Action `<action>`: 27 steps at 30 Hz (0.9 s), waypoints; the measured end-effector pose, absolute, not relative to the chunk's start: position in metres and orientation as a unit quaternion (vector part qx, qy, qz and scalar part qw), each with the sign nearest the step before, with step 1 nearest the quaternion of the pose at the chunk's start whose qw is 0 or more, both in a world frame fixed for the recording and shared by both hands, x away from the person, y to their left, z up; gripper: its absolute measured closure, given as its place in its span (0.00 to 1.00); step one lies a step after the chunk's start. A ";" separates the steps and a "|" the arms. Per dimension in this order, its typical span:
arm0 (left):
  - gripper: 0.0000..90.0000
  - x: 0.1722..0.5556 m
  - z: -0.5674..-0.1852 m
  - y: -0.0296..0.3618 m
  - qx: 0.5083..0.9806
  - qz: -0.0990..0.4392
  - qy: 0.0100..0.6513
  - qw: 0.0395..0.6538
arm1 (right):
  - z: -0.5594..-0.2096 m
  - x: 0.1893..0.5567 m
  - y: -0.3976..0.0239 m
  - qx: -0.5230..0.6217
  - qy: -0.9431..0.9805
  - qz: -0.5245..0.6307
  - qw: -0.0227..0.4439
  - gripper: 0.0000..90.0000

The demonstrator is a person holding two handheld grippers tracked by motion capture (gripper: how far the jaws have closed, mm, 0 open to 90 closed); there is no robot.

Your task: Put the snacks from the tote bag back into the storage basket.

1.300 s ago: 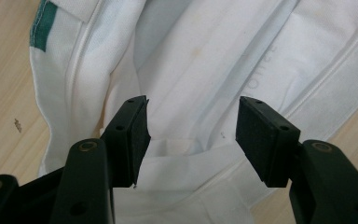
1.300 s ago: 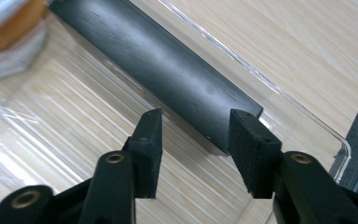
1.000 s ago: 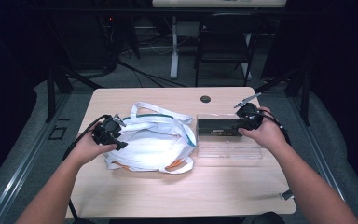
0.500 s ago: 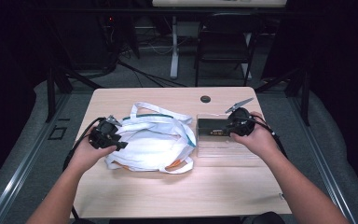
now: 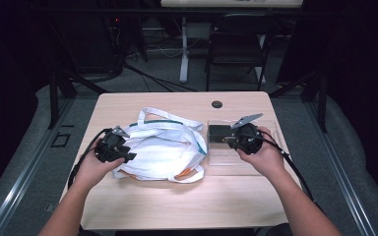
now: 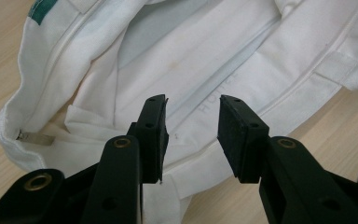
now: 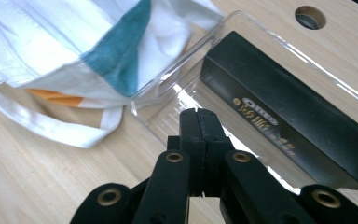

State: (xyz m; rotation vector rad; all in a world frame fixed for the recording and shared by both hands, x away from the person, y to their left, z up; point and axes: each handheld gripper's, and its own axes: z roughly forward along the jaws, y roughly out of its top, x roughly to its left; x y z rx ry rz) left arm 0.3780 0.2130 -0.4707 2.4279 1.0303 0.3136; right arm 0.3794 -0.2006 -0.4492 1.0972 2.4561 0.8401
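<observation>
Dark floor and a folding chair (image 5: 236, 42) lie beyond the pale wooden table (image 5: 177, 206), which carries a white cloth bag (image 5: 165, 150) near its middle and a clear tray (image 5: 263, 160) toward its right edge. A black box (image 5: 220, 134) lies in the tray's left end. The left gripper (image 6: 191, 135) sits at the bag's left side, its fingers (image 6: 242, 135) half parted over the white fabric; they have just been closing, with cloth beneath the gap but not pinched. The right gripper (image 7: 199, 135) has shifted leftward since a second ago, from the tray's far right corner to just beside the box; its fingers have just clenched together on nothing, above the tray.
</observation>
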 end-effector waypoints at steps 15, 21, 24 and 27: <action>0.68 0.359 -0.479 0.215 0.870 0.135 0.390 0.270 | -0.469 0.344 -0.179 0.363 0.872 0.296 0.142 1.00; 0.68 0.353 -0.482 0.215 0.867 0.139 0.389 0.280 | -0.484 0.336 -0.176 0.365 0.870 0.302 0.136 1.00; 0.67 0.350 -0.484 0.214 0.867 0.147 0.388 0.277 | -0.490 0.332 -0.177 0.365 0.866 0.315 0.137 1.00; 0.67 0.347 -0.484 0.213 0.864 0.149 0.389 0.282 | -0.494 0.328 -0.179 0.367 0.858 0.332 0.136 1.00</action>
